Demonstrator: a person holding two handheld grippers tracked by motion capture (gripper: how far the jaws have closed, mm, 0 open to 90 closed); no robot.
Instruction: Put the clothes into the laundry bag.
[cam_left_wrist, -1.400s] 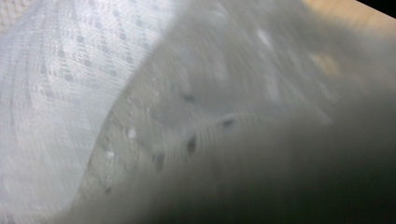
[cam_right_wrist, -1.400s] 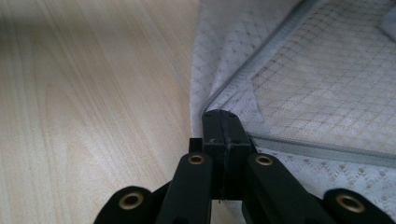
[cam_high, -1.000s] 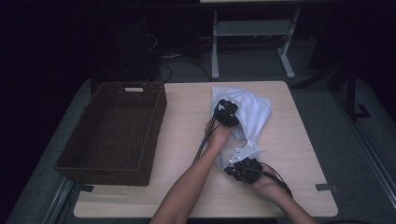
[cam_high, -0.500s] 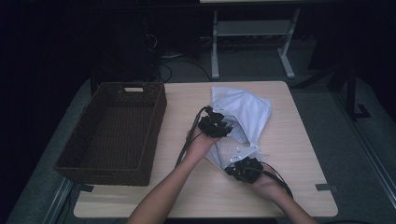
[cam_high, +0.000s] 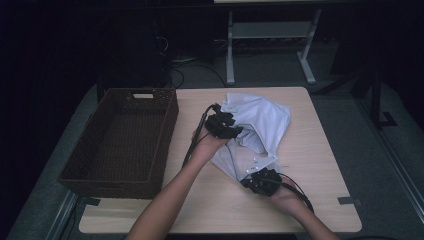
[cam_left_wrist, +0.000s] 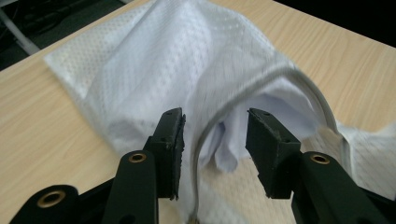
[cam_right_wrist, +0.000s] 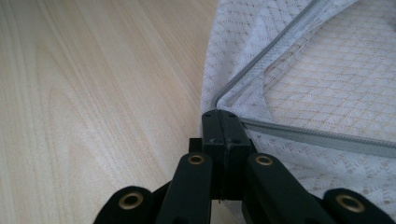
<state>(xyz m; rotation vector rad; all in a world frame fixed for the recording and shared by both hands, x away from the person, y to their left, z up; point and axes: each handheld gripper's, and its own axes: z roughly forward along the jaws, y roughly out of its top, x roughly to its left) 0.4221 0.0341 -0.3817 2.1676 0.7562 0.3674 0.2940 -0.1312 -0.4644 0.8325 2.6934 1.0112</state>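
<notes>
Two grippers work on one white mesh laundry bag (cam_high: 260, 131) that lies on the right half of the pale wooden counter (cam_high: 320, 200); nearest the person, the right gripper (cam_high: 256, 181) sits low at the bag's near corner, its jaws pressed together on the mesh right where the grey zipper (cam_right_wrist: 299, 135) turns, as the right gripper view shows; to the left of those jaws in that view the bare wood grain runs away, and to the right the bag's diamond-patterned mesh lies flat on the counter; farther in, the left gripper (cam_high: 231, 131) hovers at the bag's left edge, held by a hand (cam_high: 207, 145) whose forearm comes up from the bottom of the high view; its jaws have just been opening and stand apart, pads clear of the cloth; in the left gripper view a curved loop of the grey zipper rises between them without touching either pad, and behind it the bag's mouth gapes, showing folded white fabric (cam_left_wrist: 243, 140) inside; beyond that the mesh humps up and slopes toward the counter's far edge; well to the left of the bag, a dark wicker basket (cam_high: 75, 175) stands on the counter's left side.
</notes>
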